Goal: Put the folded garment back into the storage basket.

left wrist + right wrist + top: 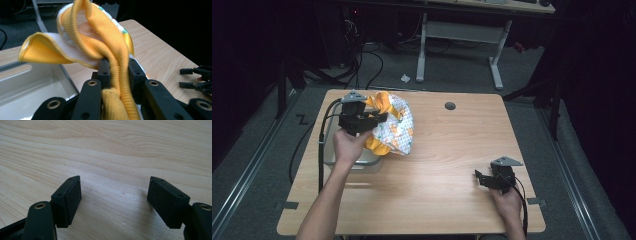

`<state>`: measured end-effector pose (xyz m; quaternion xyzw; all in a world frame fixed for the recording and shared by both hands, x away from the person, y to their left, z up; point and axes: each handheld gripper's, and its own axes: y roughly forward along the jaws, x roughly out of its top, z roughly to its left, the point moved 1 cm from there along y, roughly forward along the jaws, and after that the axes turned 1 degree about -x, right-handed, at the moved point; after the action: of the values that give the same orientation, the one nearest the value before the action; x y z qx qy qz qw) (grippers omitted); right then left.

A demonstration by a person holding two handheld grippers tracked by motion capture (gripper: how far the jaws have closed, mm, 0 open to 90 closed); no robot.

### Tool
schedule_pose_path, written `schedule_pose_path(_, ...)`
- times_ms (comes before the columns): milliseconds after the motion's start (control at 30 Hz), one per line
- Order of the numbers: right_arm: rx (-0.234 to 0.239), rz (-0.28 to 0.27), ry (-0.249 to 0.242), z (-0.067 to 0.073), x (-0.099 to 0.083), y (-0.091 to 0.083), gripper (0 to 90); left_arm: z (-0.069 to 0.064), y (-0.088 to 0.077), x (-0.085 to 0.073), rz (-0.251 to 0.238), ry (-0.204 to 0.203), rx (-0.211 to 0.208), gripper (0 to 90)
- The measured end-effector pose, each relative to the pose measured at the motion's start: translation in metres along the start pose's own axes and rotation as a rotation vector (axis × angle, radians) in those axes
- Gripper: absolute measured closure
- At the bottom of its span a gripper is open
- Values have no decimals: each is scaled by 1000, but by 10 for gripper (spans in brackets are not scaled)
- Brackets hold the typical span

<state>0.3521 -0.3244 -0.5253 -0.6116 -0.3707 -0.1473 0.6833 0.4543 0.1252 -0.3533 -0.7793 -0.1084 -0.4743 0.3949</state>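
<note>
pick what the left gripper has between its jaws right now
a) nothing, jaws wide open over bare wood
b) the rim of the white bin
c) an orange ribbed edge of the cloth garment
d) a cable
c: in the left gripper view the jaws of the left gripper are closed on the ribbed orange band of the garment, lifted beside the white bin.

The left tongs (379, 118) are sitting at the upper left of the frame, jaws clamping tight, forearm reaching up from the bottom edge. The right tongs (478, 179) are resting at the lower right, jaws standing wide apart, pointing left.
</note>
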Motion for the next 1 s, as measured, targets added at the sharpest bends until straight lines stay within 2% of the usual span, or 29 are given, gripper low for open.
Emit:
schedule_pose_path(300,0,-1,-3,0,0,0,275,17,-14,-4,1,-19,33,760)
schedule_pose_path(1000,0,-1,1,0,0,0,275,55,-23,-15,29,-48,78,759)
